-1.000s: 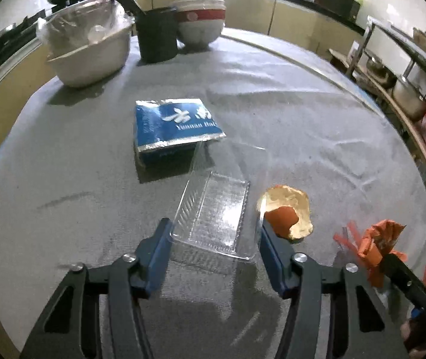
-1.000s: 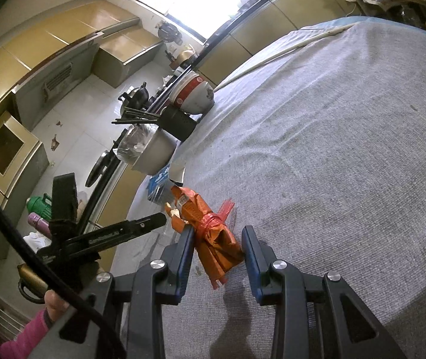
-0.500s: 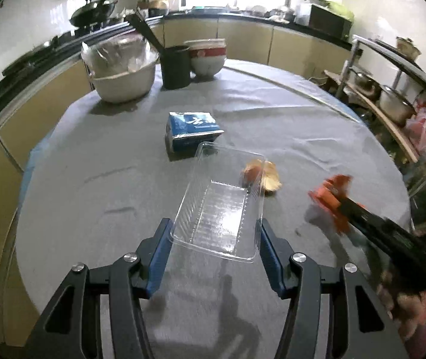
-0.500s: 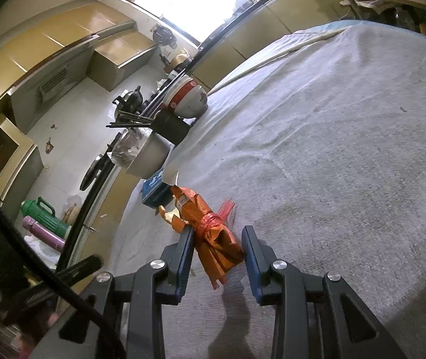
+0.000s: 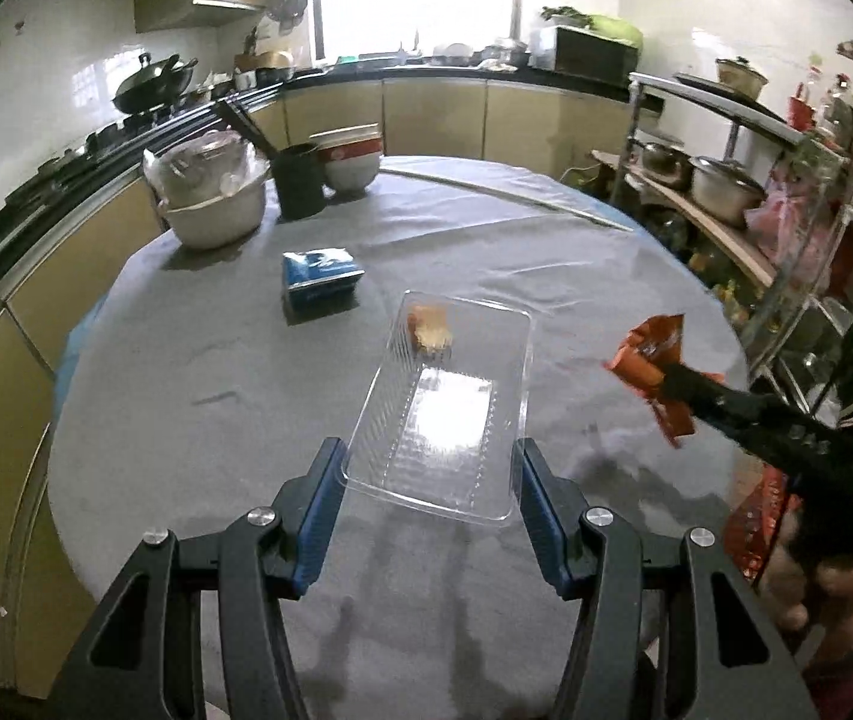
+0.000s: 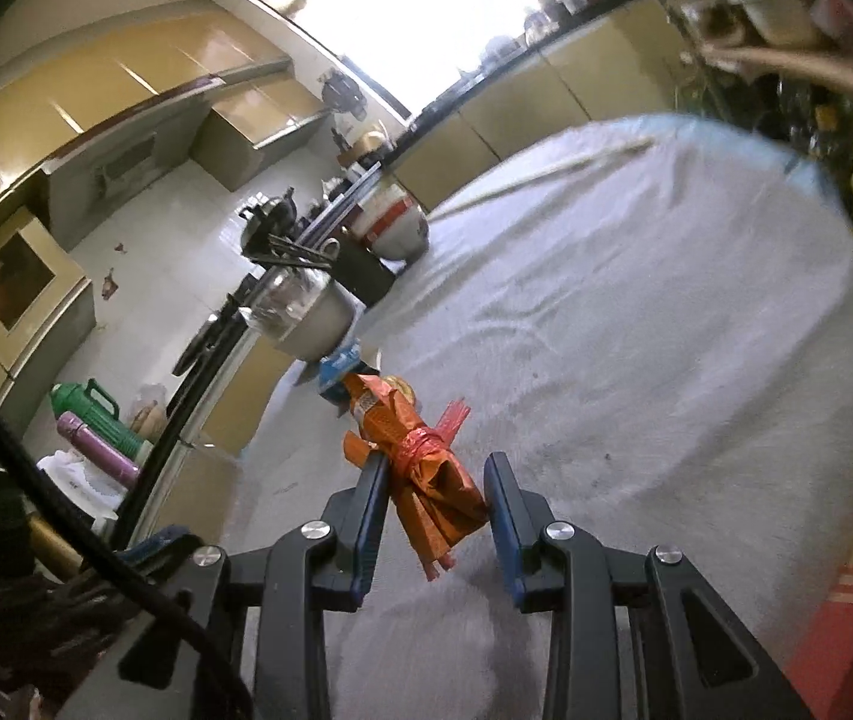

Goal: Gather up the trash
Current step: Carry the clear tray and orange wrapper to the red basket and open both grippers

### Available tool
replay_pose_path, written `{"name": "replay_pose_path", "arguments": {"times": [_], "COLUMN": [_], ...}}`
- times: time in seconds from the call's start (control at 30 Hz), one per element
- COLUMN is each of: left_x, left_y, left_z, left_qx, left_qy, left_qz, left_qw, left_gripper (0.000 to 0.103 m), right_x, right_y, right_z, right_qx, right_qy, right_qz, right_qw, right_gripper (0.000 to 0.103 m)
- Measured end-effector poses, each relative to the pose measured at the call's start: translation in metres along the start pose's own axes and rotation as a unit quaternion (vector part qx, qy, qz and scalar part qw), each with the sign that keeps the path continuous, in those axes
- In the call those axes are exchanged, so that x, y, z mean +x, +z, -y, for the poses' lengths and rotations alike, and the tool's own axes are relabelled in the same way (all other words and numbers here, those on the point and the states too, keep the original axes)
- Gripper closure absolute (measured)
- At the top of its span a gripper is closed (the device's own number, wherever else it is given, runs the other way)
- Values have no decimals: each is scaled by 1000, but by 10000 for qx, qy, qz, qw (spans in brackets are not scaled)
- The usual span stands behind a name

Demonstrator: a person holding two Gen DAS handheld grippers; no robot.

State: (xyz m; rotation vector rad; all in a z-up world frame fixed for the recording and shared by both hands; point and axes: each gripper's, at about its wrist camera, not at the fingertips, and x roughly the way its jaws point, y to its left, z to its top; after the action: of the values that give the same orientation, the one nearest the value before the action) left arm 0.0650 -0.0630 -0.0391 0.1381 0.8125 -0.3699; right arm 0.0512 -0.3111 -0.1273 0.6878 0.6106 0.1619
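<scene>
My left gripper (image 5: 429, 468) is shut on a clear plastic tray (image 5: 444, 402) and holds it lifted above the grey-clothed round table (image 5: 198, 396). Through the tray's far end shows an orange peel (image 5: 431, 330) lying on the cloth. My right gripper (image 6: 435, 480) is shut on a crumpled orange wrapper (image 6: 420, 456) tied with red string, raised off the table. In the left wrist view that wrapper (image 5: 651, 372) sits at the tip of the right gripper, right of the tray. A blue packet (image 5: 320, 281) lies on the cloth beyond the tray.
At the table's far left stand a covered metal basin (image 5: 210, 198), a black utensil cup (image 5: 300, 183) and a red-banded bowl (image 5: 351, 165). A metal rack with pots (image 5: 720, 192) stands close on the right. A person's hand (image 5: 828, 594) grips the right tool.
Both grippers have risen and drawn back from the table, carrying the tray and the wrapper. The peel and blue packet now look farther away. The right gripper swung into the left wrist view.
</scene>
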Motion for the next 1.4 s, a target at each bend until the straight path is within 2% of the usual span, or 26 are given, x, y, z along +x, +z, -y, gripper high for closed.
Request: {"name": "replay_pose_path", "arguments": {"times": [0.3, 0.67, 0.9, 1.1, 1.4], "left_x": [-22, -30, -37, -47, -54], "left_y": [-7, -19, -24, -26, -10], "left_z": [28, 77, 98, 121, 177], "left_qx": [168, 708, 981, 1329, 1895], "left_qy": [-183, -707, -906, -1271, -2136], "left_qz": [154, 64, 90, 133, 74], "left_qw": [9996, 9950, 9910, 9828, 9583], "left_gripper": [45, 45, 45, 45, 45], "right_x": [-77, -161, -202, -237, -308], "right_y": [-9, -17, -23, -26, -24], "right_z": [-13, 13, 33, 55, 85], "right_qx": [-284, 41, 226, 455, 763], "right_qy": [-237, -573, -880, -1244, -1865], "right_qz": [281, 735, 921, 1148, 1788], "right_qw": [9989, 9956, 9916, 9845, 9630], "right_gripper": [68, 68, 68, 68, 68]}}
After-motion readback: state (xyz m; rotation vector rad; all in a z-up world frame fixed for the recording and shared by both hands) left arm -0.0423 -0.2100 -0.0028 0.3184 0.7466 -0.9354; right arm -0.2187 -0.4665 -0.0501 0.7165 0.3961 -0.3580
